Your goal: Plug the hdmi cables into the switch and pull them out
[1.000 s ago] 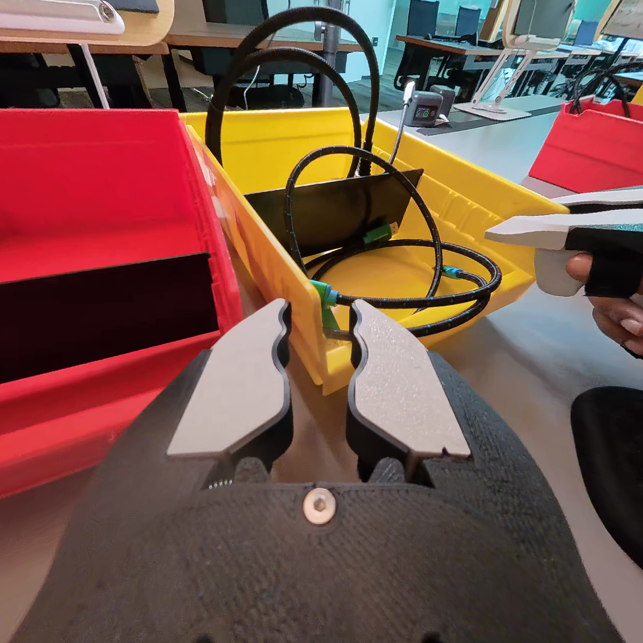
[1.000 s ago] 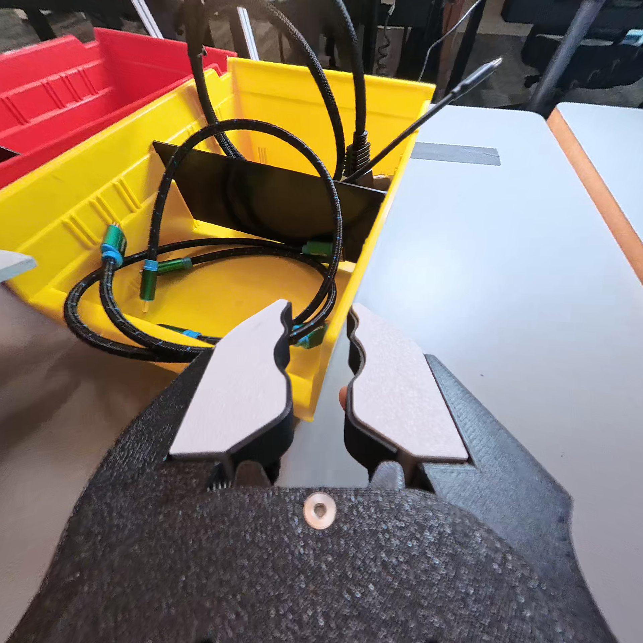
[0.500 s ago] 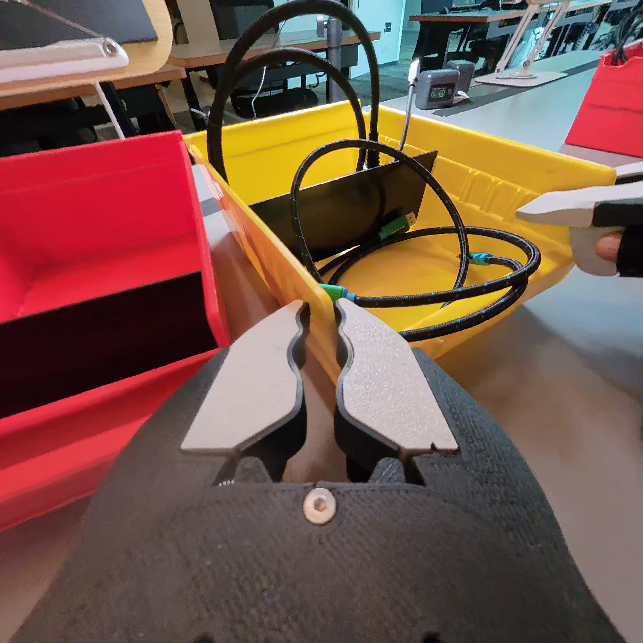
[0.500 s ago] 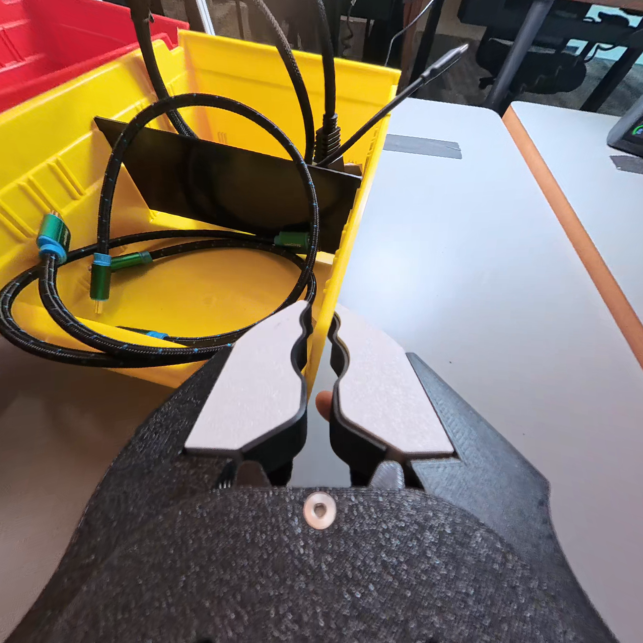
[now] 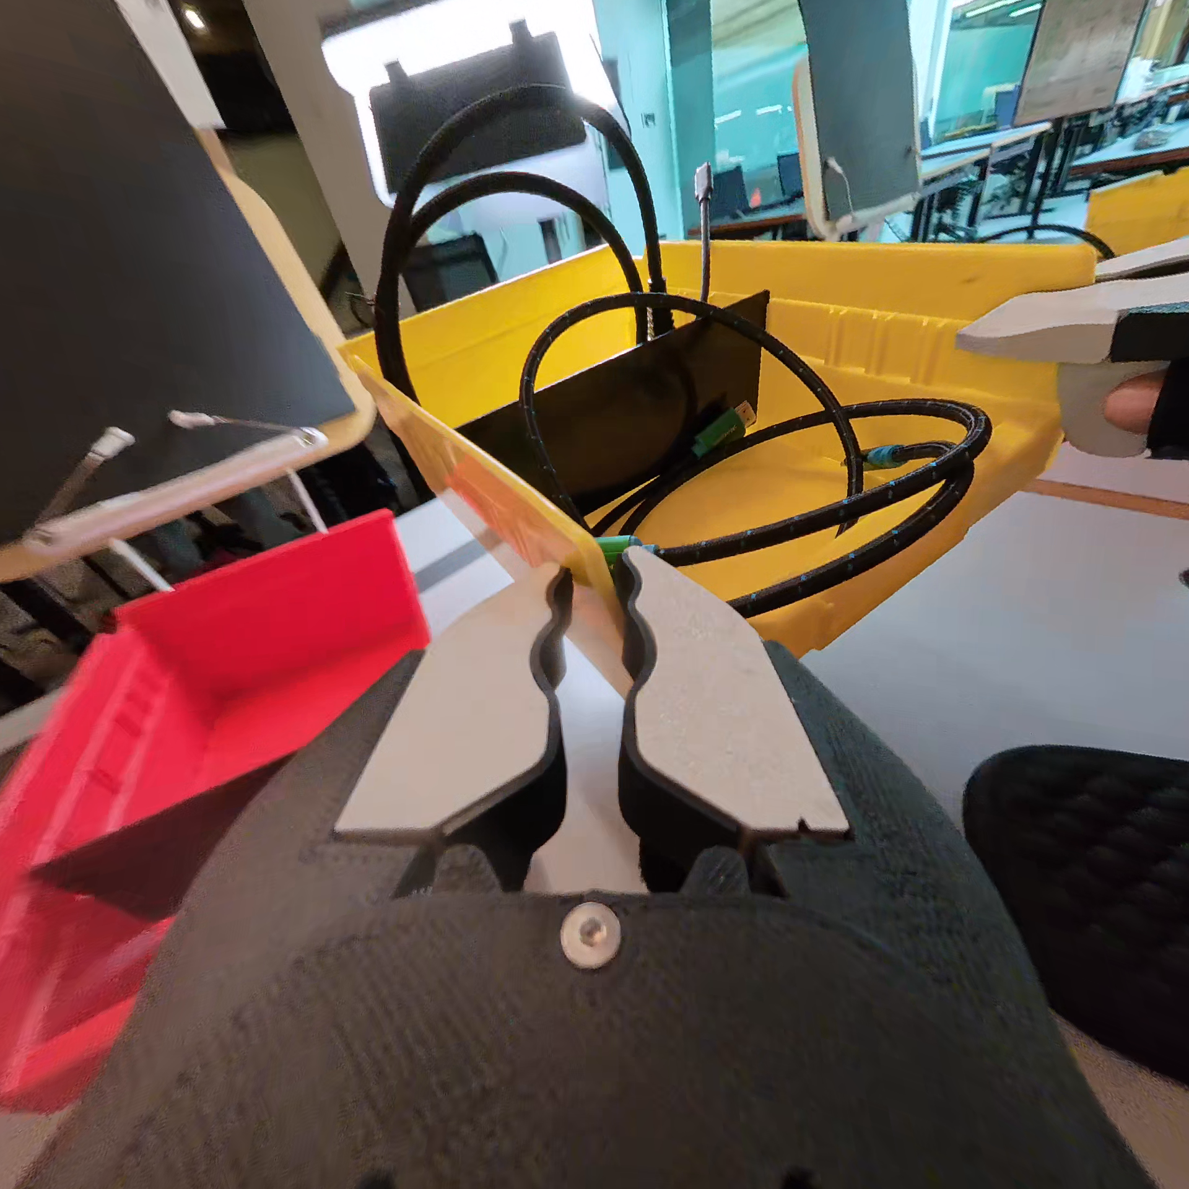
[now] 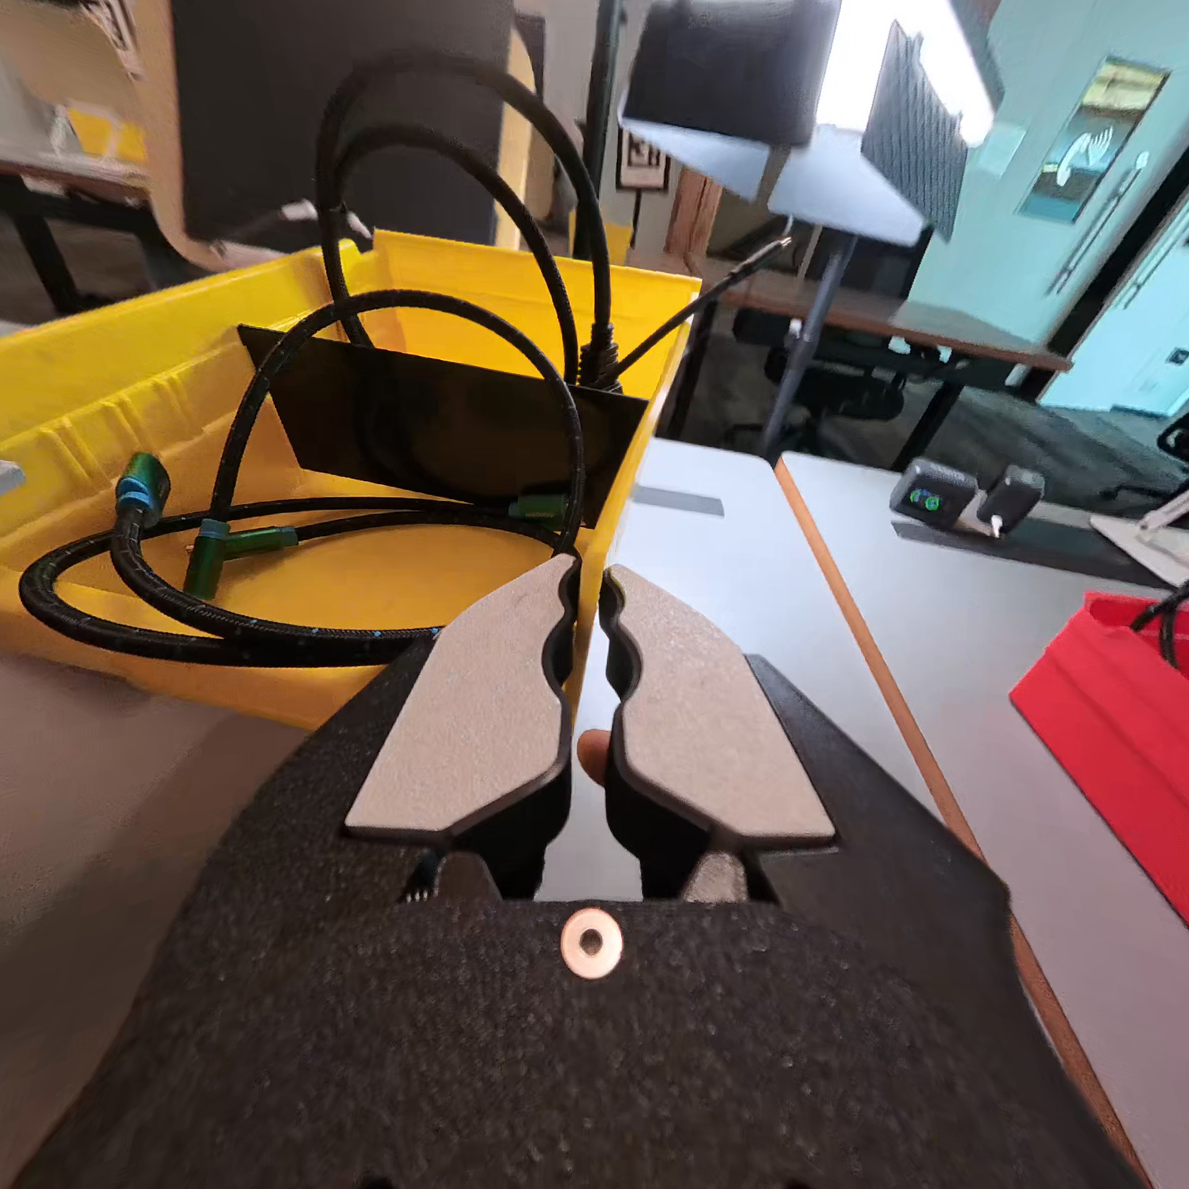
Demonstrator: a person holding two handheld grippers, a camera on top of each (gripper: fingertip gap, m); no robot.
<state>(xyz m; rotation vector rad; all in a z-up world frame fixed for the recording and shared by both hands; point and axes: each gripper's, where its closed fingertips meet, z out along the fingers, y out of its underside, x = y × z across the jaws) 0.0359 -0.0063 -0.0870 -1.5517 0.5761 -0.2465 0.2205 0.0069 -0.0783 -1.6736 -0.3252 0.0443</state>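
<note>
In the left wrist view, a near corner wall of the yellow bin (image 5: 836,309) is clamped between the fingers of the left gripper (image 5: 595,572) at frame centre. The braided HDMI cables (image 5: 901,502) are coiled inside the bin, centre right; a red bin (image 5: 270,617) is seen lower left.

In the right wrist view, the bin's other near corner wall (image 6: 637,418) is pinched by the right gripper (image 6: 589,576) at centre. The cables (image 6: 257,634) lie left of centre, before a black divider (image 6: 444,418).

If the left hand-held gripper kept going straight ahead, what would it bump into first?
The left hand-held gripper already grips the yellow bin's side wall; going on, it would likely just push that wall along.
</note>
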